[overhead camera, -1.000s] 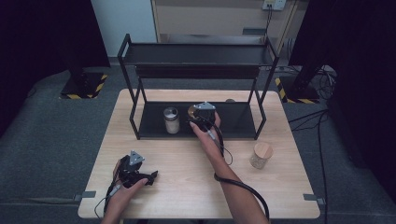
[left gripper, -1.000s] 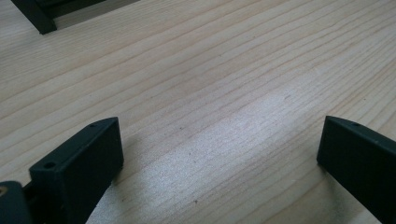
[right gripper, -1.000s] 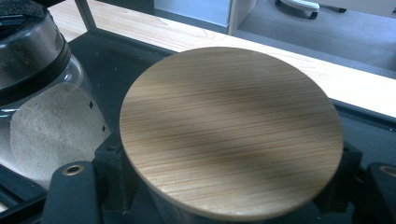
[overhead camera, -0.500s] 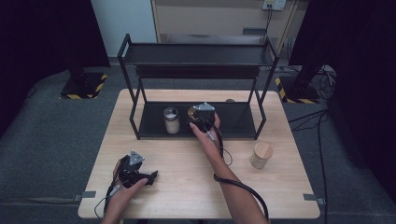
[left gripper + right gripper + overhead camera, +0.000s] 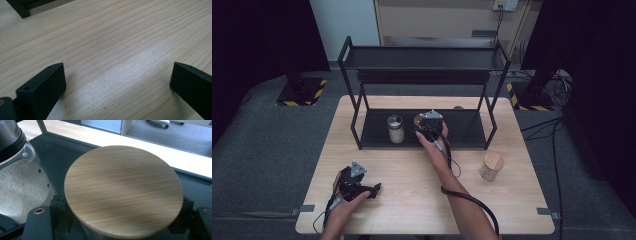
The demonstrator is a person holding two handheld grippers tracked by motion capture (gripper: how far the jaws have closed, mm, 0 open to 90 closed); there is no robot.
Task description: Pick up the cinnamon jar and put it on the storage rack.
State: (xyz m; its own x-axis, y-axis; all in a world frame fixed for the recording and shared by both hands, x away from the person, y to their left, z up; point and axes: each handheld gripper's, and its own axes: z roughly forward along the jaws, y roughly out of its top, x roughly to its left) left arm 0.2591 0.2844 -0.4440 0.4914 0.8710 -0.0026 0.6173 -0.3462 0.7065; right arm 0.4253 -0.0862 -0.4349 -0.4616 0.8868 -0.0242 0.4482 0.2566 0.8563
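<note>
The right gripper (image 5: 426,126) reaches over the front edge of the black metal rack (image 5: 422,80), onto its lower shelf. Its jaws are clamped on a jar with a round bamboo lid (image 5: 123,190); in the right gripper view the lid spreads between the two black jaws, which press in from either side just below its rim. The jar's glass body is mostly hidden under the lid, so its contents cannot be told. It sits at about the middle of the lower shelf, probably resting on it, though the base is out of sight.

Just beside it, on the same shelf, stands a glass shaker jar with a dark cap (image 5: 395,128), filled with pale granules. The two jars are close but apart.

The left gripper (image 5: 364,189) lies low on the wooden table (image 5: 412,175), near the front left corner, held in the person's left hand (image 5: 343,200). Its jaws stand wide apart with bare wood between them, gripping nothing.

A second bamboo-lidded jar (image 5: 491,166) stands upright on the table in front of the rack's right end, well apart from both grippers.
</note>
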